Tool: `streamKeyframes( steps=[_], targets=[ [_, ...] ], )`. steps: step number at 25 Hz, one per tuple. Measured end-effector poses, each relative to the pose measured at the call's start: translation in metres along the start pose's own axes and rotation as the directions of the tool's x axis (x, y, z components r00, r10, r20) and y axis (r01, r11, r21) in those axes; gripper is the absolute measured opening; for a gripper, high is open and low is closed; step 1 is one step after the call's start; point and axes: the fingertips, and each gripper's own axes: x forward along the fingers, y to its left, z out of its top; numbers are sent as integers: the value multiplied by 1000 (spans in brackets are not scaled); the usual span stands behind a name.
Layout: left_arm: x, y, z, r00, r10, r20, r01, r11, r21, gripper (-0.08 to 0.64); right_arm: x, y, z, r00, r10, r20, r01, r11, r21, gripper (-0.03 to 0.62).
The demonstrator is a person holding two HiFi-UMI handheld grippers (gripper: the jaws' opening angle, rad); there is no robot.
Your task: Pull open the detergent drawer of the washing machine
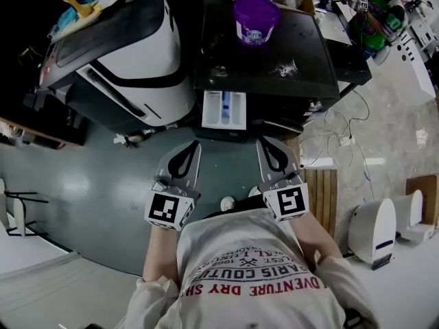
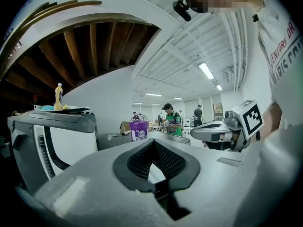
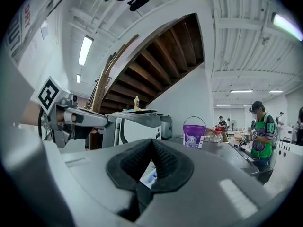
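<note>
Drawer, where is it?

— The white plastic detergent drawer [image 1: 224, 110] juts, already out, from the black washing machine [image 1: 274, 81]. It sits ahead of and between the left claw [image 1: 194, 146] and right claw [image 1: 264, 144], touching neither. Both claws are pressed together, empty.

— Handling?

— Probably light, stiff, sliding on rails; take its front lip.

— Obstacles?

— A purple plastic bucket [image 1: 256, 19] stands beyond, a white-and-black appliance [image 1: 137, 53] left of the left claw. Neither blocks.
</note>
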Motion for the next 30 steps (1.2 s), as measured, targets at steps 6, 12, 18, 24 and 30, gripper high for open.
streamKeyframes(
  steps=[6, 12, 18, 24, 30],
  targets=[
    [-3, 5, -1, 1000, 15, 2, -15, 1000, -10, 2, 2, 5, 0, 1000, 19, 3, -19, 1000, -9, 0],
    [3, 11, -4, 1000, 20, -4, -20, 1000, -12, 2, 7, 1, -7, 1000, 12, -24, -12, 1000, 9, 0],
    [12, 12, -8, 1000, 16, -5, -16, 1000, 1, 2, 12, -4, -13, 999, 5, -35, -4, 1000, 27, 0],
    [16, 12, -9, 1000, 10, -5, -10, 1000, -15, 2, 17, -2, -16, 999, 19, -50, -18, 1000, 13, 0],
    [16, 19, -11, 1000, 16, -4, -16, 1000, -17, 2, 24, 1, -15, 999, 23, -48, -23, 1000, 3, 0]
  ],
)
